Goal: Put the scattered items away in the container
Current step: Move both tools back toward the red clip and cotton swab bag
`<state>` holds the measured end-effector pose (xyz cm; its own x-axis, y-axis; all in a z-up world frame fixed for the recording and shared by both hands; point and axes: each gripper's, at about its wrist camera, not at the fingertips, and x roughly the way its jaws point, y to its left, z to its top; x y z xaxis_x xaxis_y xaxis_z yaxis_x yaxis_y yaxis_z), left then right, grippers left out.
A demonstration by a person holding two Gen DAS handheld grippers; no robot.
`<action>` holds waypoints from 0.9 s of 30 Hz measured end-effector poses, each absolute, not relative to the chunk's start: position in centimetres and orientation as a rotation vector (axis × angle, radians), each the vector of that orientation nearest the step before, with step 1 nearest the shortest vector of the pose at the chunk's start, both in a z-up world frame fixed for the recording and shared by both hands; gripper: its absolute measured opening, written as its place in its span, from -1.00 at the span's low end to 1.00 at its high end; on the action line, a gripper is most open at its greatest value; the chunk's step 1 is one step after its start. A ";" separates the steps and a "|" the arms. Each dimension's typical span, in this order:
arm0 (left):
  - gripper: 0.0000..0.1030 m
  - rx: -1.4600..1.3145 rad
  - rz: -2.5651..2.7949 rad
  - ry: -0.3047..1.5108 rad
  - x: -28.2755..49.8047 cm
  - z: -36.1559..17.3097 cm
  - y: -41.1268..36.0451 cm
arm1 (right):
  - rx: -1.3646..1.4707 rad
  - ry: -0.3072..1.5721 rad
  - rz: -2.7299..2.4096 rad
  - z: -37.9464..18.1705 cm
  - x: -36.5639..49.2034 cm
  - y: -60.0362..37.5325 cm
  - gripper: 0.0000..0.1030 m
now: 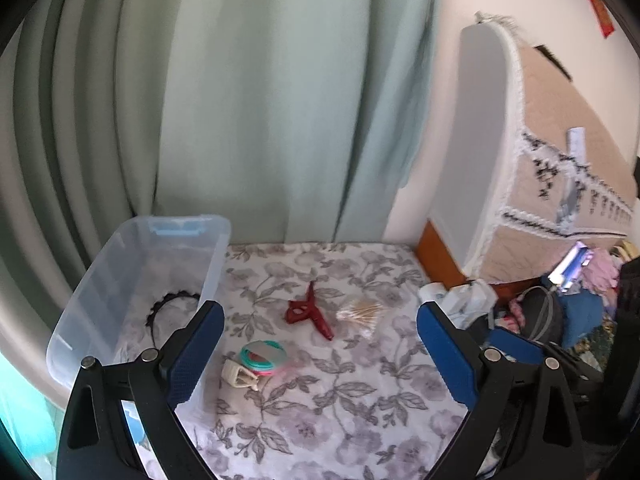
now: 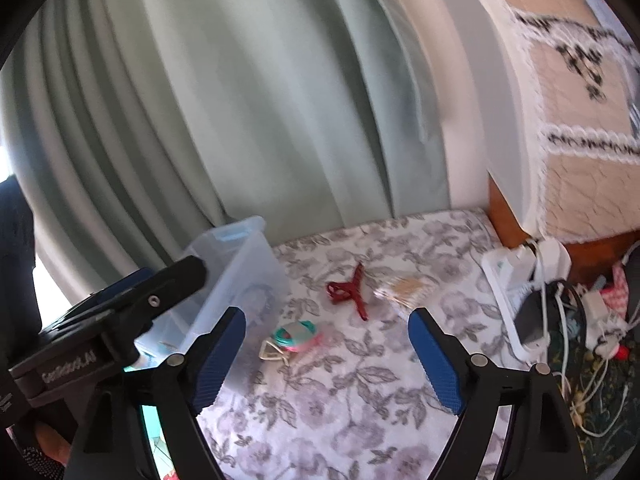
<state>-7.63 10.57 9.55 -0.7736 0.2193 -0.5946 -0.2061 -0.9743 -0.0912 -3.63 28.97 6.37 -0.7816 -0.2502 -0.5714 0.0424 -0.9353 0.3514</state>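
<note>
A clear plastic bin [image 1: 100, 280] stands at the left on a floral cloth [image 1: 340, 392]; a black toothed headband [image 1: 168, 304] lies inside it. On the cloth lie a dark red hair claw [image 1: 308, 312], a bag of cotton swabs [image 1: 360, 312], a bundle of teal and pink hair ties [image 1: 264, 356] and a cream hair clip [image 1: 240, 376]. My left gripper [image 1: 320, 328] is open and empty above them. My right gripper [image 2: 326, 330] is open and empty, with the bin [image 2: 240, 272], red claw [image 2: 348, 288], swabs [image 2: 404, 288], hair ties [image 2: 296, 334] and cream clip [image 2: 274, 354] ahead.
Green curtains [image 1: 240, 100] hang behind the cloth. An upright mattress [image 1: 560, 160] stands at the right. A power strip [image 2: 516, 280], cables and bags [image 1: 560, 312] clutter the right edge. The left gripper's body [image 2: 120, 312] shows at the right wrist view's left.
</note>
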 end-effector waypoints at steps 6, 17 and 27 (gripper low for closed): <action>0.89 -1.004 2.739 -0.094 -8.9 7.1 10.6 | 1.058 -0.515 -2.782 3.9 -4.6 30.6 0.67; 0.89 -1.232 2.713 -0.061 -11.5 1.9 12.0 | 1.212 -0.536 -2.743 -0.2 -6.6 31.5 0.67; 0.89 -1.336 2.641 -0.099 -15.7 -1.5 12.9 | 1.336 -0.527 -2.717 -3.7 -10.1 32.4 0.67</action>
<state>-15.73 12.89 -1.51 -0.5802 0.1898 -0.7921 -0.1300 -0.9816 -0.1400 -10.08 32.40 -3.73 -0.6199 -0.2093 -0.7562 -0.0885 -0.9390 0.3325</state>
